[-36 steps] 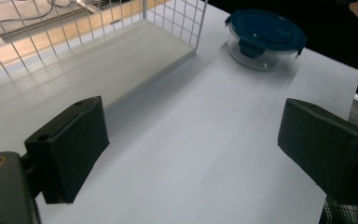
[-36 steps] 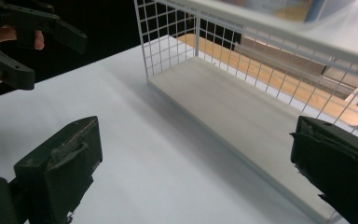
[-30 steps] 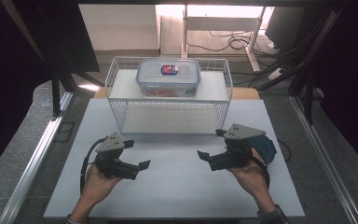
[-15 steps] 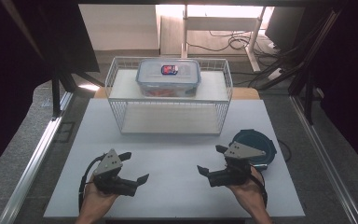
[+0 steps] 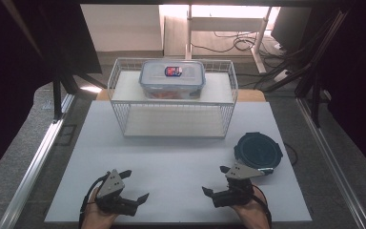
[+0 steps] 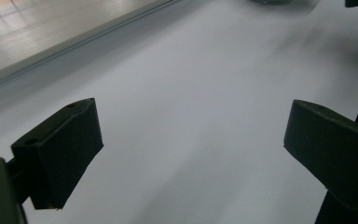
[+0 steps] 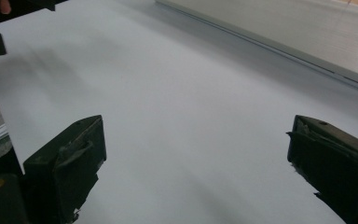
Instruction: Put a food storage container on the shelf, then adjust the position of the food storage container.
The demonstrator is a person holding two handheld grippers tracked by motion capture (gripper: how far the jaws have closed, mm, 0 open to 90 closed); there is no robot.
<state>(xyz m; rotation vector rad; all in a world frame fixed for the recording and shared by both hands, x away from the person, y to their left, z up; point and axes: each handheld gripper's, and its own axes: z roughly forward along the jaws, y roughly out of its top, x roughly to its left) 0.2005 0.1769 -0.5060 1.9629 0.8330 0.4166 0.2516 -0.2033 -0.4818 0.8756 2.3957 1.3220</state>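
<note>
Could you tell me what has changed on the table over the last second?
Both hands drew back toward the near edge, carrying the left claw and right claw, both open and empty. The clear lidded plastic container, white wire rack and dark round lid stayed put.

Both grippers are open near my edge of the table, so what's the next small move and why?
Probably ease the right gripper forward toward the dark round lid just ahead of it: its jaws stand open and empty, and that lid is the nearest loose thing; the clear plastic container sits atop the white wire rack.
</note>
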